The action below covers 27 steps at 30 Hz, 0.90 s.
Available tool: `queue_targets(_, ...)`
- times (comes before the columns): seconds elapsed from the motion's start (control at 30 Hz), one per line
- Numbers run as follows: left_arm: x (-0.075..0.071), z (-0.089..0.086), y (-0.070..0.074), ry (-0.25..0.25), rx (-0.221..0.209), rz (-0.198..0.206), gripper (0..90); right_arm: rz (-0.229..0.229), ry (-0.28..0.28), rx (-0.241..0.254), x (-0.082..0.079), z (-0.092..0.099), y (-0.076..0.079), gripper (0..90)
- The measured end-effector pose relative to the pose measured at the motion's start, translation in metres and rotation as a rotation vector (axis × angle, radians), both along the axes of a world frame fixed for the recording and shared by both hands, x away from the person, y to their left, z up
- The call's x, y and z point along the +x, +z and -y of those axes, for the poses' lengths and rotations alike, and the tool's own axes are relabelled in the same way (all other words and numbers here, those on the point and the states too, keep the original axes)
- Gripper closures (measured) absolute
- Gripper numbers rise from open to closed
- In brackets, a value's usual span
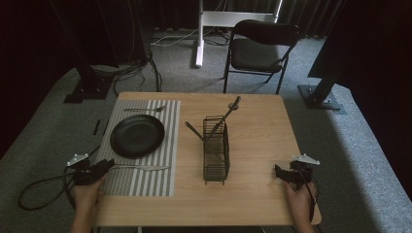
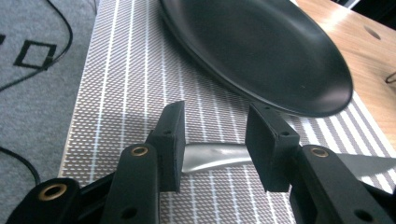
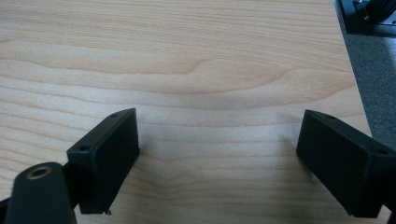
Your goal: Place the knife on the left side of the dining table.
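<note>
A silver knife (image 1: 141, 168) lies along the near part of a grey striped placemat (image 1: 145, 182), just in front of a black plate (image 1: 137, 136). My left gripper (image 1: 108, 165) sits at the knife's handle end. In the left gripper view its jaws stand apart, low over the placemat (image 2: 135, 93), and the knife handle (image 2: 215, 156) lies crosswise in the gap of the left gripper (image 2: 215, 116), with the plate (image 2: 261, 51) just beyond. My right gripper (image 1: 279, 171) rests near the table's front right corner. In its own view the right gripper (image 3: 219, 140) is open over bare wood.
A black wire cutlery caddy (image 1: 216, 155) stands mid-table with dark-handled utensils (image 1: 228, 111) leaning out of it. A silver utensil (image 1: 145, 109) lies at the far end of the placemat. A folding chair (image 1: 260, 48) stands beyond the table; cables trail on the carpet at left.
</note>
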<state>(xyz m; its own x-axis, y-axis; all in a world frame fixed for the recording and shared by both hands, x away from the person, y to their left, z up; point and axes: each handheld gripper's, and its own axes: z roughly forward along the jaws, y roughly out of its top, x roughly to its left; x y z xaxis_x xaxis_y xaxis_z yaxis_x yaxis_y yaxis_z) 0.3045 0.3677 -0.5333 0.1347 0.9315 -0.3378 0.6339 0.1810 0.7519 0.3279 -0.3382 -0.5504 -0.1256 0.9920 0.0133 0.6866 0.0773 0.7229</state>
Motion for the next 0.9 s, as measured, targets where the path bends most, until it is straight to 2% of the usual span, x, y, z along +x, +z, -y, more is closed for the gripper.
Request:
queue_targets(0.1,-0.007,0.008,0.003,-0.024,0.046,0.008,57.5,0.000,0.000,0.000,0.000,0.000,0.000,12.2)
queue_targets(0.23,-0.014,0.017,0.006,-0.041,0.079,0.017,54.5,0.000,0.000,0.000,0.000,0.000,0.000,12.2)
queue_targets(0.27,-0.018,0.023,0.007,-0.043,0.113,0.020,54.5,0.000,0.000,0.000,0.000,0.000,0.000,12.2)
queue_targets(0.3,-0.018,0.023,0.007,-0.043,0.113,0.020,50.9,0.000,0.000,0.000,0.000,0.000,0.000,12.2)
queue_targets(0.33,-0.023,0.029,0.008,-0.046,0.140,0.026,50.7,0.000,0.000,0.000,0.000,0.000,0.000,12.2)
queue_targets(0.47,-0.032,0.041,0.008,-0.057,0.183,0.033,43.9,0.000,0.000,0.000,0.000,0.000,0.000,12.2)
queue_targets(0.63,-0.037,0.050,0.008,-0.054,0.205,0.010,31.3,0.000,0.000,0.000,0.000,0.000,0.000,12.2)
queue_targets(0.67,-0.040,0.052,0.006,-0.044,0.207,-0.002,31.3,0.000,0.000,0.000,0.000,0.000,0.000,12.2)
queue_targets(0.73,-0.041,0.055,0.004,-0.041,0.213,-0.021,19.2,0.000,0.000,0.000,0.000,0.000,0.000,12.2)
queue_targets(0.83,-0.044,0.057,0.000,-0.051,0.232,-0.043,10.2,0.000,0.000,0.000,0.000,0.000,0.000,12.2)
queue_targets(0.9,-0.046,0.059,-0.001,-0.046,0.245,-0.047,9.3,0.000,0.000,0.000,0.000,0.000,0.000,12.2)
